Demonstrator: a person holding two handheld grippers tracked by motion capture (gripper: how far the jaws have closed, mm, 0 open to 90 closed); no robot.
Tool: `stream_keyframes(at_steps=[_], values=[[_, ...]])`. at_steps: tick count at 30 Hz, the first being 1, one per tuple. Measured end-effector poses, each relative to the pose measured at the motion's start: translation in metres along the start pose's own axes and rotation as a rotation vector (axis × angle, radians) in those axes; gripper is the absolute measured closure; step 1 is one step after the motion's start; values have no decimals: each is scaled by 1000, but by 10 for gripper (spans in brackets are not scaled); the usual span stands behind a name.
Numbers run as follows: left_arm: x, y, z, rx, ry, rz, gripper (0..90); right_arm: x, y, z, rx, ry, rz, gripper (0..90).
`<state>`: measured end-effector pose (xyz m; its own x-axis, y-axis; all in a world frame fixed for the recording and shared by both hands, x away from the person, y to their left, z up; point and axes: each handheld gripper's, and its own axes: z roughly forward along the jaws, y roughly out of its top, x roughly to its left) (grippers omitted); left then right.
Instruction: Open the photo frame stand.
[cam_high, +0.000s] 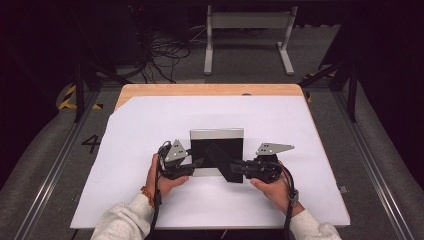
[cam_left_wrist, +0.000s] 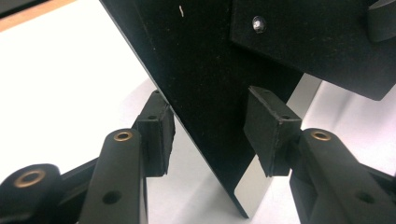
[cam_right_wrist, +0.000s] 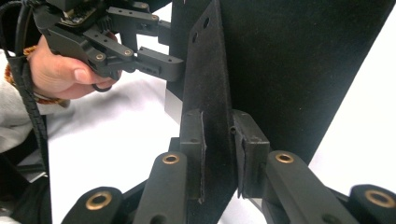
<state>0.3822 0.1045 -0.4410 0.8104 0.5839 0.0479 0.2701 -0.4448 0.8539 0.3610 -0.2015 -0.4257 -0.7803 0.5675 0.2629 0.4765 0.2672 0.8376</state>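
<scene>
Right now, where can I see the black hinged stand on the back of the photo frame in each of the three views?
High view: the stand lies slanted across the frame's black back, at centre, ending at the right gripper.
Left gripper view: upper right corner, with a screw.
Right gripper view: centre, upright, between the jaws.
Shared landmark: the frame's silver border.

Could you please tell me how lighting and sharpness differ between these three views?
High view: the white sheet is bright, the room behind dark, the picture frame soft. Left gripper view: white washed out, frame's black back crisp. Right gripper view: the stand flap shows texture, the white glares.
</scene>
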Motion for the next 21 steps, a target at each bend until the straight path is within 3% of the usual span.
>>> stream_keyframes(at_steps=[3,5,21], values=[[0,2,-3,-12,47,39,589,2,1,3,3,-10,-16,788],[1,2,-4,-13,50,49,596,3,1,5,8,-14,-23,792],[-3,-1,-15,-24,0,60,675,12,-9,4,27,-28,-56,801]])
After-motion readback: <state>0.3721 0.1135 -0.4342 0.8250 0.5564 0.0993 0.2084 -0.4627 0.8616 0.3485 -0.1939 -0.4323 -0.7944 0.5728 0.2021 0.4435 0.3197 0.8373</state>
